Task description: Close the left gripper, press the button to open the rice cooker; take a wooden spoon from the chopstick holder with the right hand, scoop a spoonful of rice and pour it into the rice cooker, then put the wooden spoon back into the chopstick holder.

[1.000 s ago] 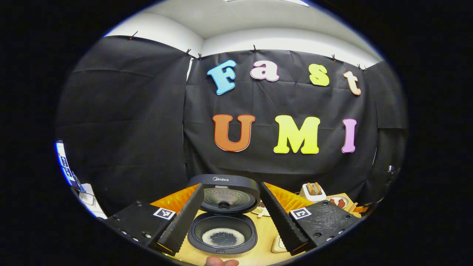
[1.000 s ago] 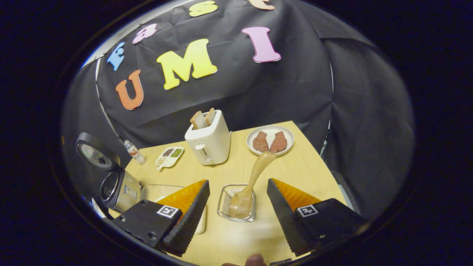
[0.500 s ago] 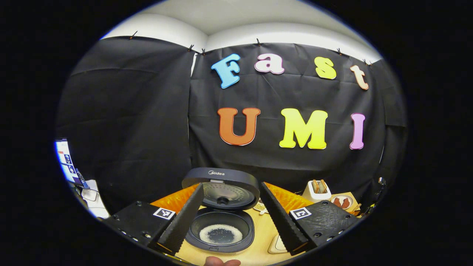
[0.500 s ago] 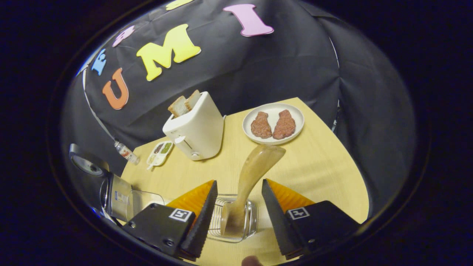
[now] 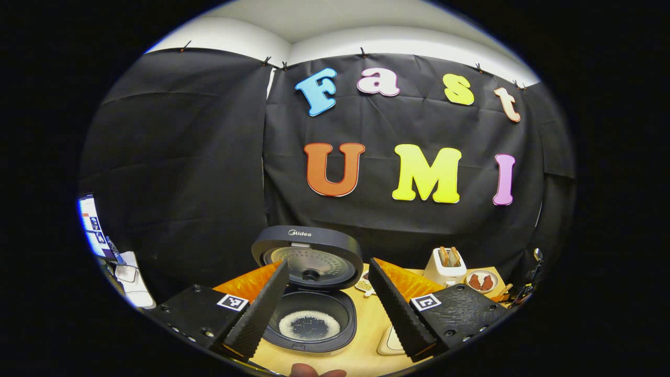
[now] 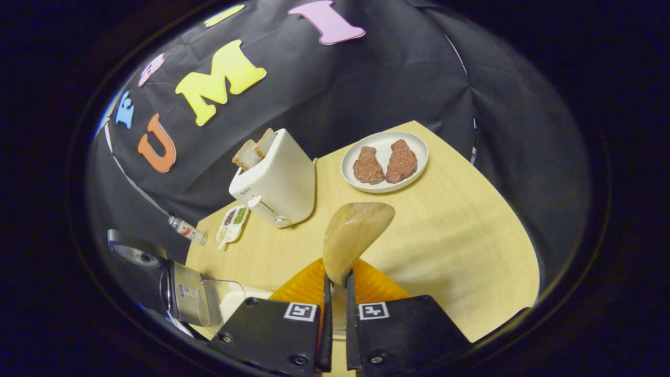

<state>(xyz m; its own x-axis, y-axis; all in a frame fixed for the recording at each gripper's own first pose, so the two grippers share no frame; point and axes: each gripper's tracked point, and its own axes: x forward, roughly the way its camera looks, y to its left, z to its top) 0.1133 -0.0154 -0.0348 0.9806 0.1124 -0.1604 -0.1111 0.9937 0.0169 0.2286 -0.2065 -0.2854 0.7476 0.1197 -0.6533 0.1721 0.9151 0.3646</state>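
The dark rice cooker (image 5: 309, 293) stands open, lid upright, with a ring of rice in its inner pot. My left gripper (image 5: 328, 263) hovers before it, open, with nothing between its fingers. In the right gripper view, my right gripper (image 6: 337, 280) is shut on the handle of the wooden spoon (image 6: 356, 230), whose bowl end sticks up above the fingers. The chopstick holder is hidden under them. A clear container of white rice (image 6: 230, 299) sits to the left, beside the rice cooker (image 6: 157, 269).
On the wooden table (image 6: 460, 235) stand a white toaster (image 6: 277, 180) with bread slices, a white plate (image 6: 419, 167) with two brown pieces, a divided condiment dish (image 6: 233, 222) and a small bottle (image 6: 186, 229). The table edge runs close on the right.
My right gripper came down over the spoon and shut on its handle. The left gripper drew back a little from the open cooker and stayed open.
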